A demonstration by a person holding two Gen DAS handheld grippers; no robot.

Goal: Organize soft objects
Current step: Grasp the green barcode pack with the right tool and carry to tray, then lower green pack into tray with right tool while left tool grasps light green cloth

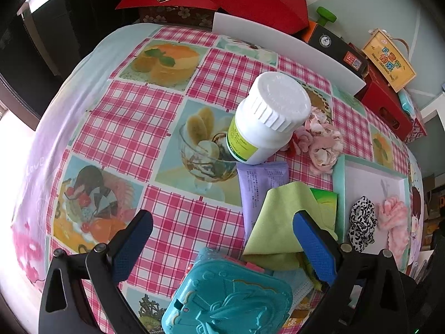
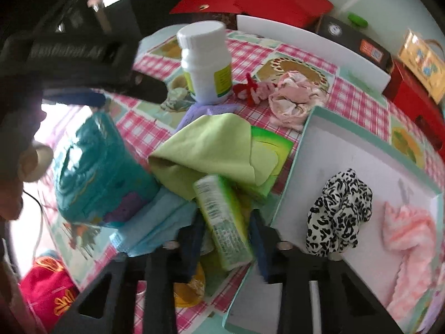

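Note:
My right gripper (image 2: 228, 233) is shut on a green tissue pack (image 2: 222, 222) and holds it above the pile beside the tray. My left gripper (image 1: 222, 236) is open and empty, its jaws wide apart over a teal plastic case (image 1: 228, 295) and a light green cloth (image 1: 281, 222). The cloth also shows in the right wrist view (image 2: 211, 150). A white tray with a mint rim (image 2: 370, 139) holds a black-and-white scrunchie (image 2: 339, 211) and a pink fluffy scrunchie (image 2: 411, 239). A pink floral scrunchie (image 1: 322, 142) lies on the tablecloth.
A white pill bottle (image 1: 267, 117) stands mid-table next to a purple packet (image 1: 258, 186). A blue face mask (image 2: 155, 222) lies under the teal case. Red boxes (image 1: 250, 0), a white board (image 1: 286, 50) and a yellow box (image 1: 389, 61) line the far edge.

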